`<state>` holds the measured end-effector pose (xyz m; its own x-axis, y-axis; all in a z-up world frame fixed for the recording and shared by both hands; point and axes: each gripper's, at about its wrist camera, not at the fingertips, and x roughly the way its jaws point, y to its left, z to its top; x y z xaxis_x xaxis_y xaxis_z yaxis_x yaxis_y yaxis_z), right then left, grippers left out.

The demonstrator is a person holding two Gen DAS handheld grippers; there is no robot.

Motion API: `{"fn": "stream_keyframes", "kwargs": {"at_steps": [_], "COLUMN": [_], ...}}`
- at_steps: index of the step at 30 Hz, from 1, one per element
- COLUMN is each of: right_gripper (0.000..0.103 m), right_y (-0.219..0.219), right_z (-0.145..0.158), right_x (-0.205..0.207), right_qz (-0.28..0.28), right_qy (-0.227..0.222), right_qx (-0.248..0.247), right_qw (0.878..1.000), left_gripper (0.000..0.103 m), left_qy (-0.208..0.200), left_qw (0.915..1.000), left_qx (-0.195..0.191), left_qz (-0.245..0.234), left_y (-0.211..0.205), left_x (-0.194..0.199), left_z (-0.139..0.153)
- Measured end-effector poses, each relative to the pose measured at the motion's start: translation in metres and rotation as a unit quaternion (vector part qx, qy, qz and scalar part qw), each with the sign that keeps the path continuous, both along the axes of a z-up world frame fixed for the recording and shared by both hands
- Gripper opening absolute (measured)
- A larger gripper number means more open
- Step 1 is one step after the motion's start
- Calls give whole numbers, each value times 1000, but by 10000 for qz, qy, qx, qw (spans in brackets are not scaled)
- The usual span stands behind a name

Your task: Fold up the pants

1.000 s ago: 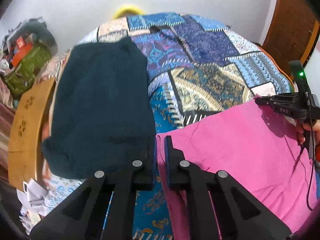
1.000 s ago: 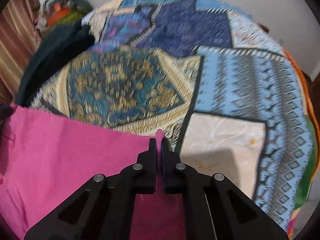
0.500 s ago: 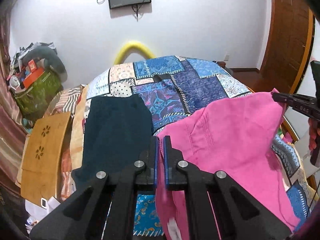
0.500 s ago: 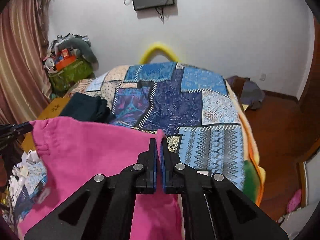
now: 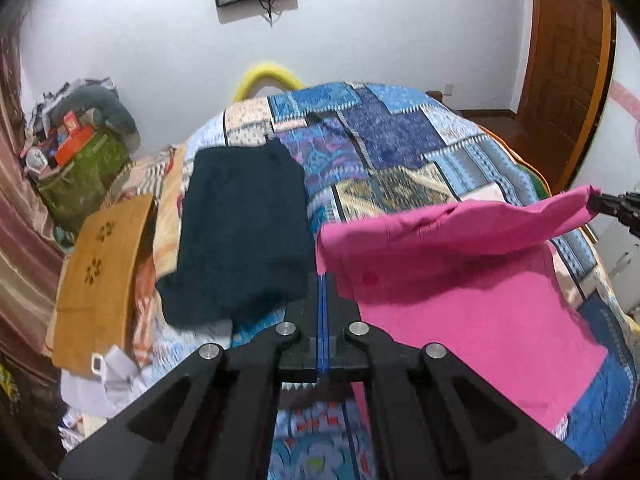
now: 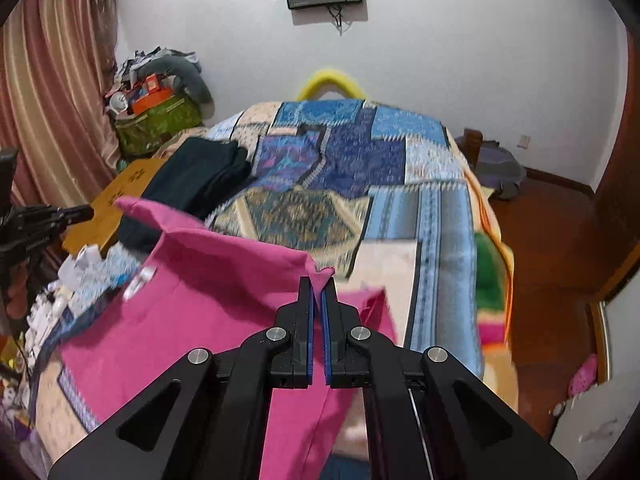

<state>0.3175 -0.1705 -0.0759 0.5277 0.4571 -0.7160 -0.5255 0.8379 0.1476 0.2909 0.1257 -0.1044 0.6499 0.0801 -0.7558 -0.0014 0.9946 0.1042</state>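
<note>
Right wrist view alone shows the right gripper (image 6: 317, 280) clamped on the pink cotton pants (image 6: 208, 312); the left gripper (image 5: 322, 280) is shut, apparently empty. Green fabric bag (image 5: 82, 172) holds orange boxes (image 5: 74, 148).

- The bed (image 5: 400, 140) carries a patchwork cover in blues, purples and cream.
- A folded dark teal garment (image 5: 240, 232) lies flat on its left side.
- The pink pants (image 5: 480, 312) rest partly on the near right part, their upper edge raised off the cover.
</note>
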Motion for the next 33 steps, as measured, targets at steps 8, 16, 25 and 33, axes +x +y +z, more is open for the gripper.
{"fn": "stream_keyframes", "kwargs": {"at_steps": [8,16,25,33], "right_gripper": [3,4,50,56], "right_y": [-12,-16,-35,17], "right_z": [-32,-79,-76,-59], "right_x": [-35,-54,-71,-67], "right_qz": [40,-5,-350,455], "right_qy": [290,669,748,444], "right_qx": [-8,-519,-527,-650], "right_qw": [9996,9964,9952,9959], "left_gripper": [1,44,85,90], "left_qy": [363,512,634,792], "left_qw": [9987,9983,9927,9898], "left_qx": [-287,120,723,670], "left_qz": [-214,-248,-733,-978], "left_y": [-8,-23,-46,-69], "left_x": [-31,-34,-29,-10], "left_z": [-22,-41,-52,-55]}}
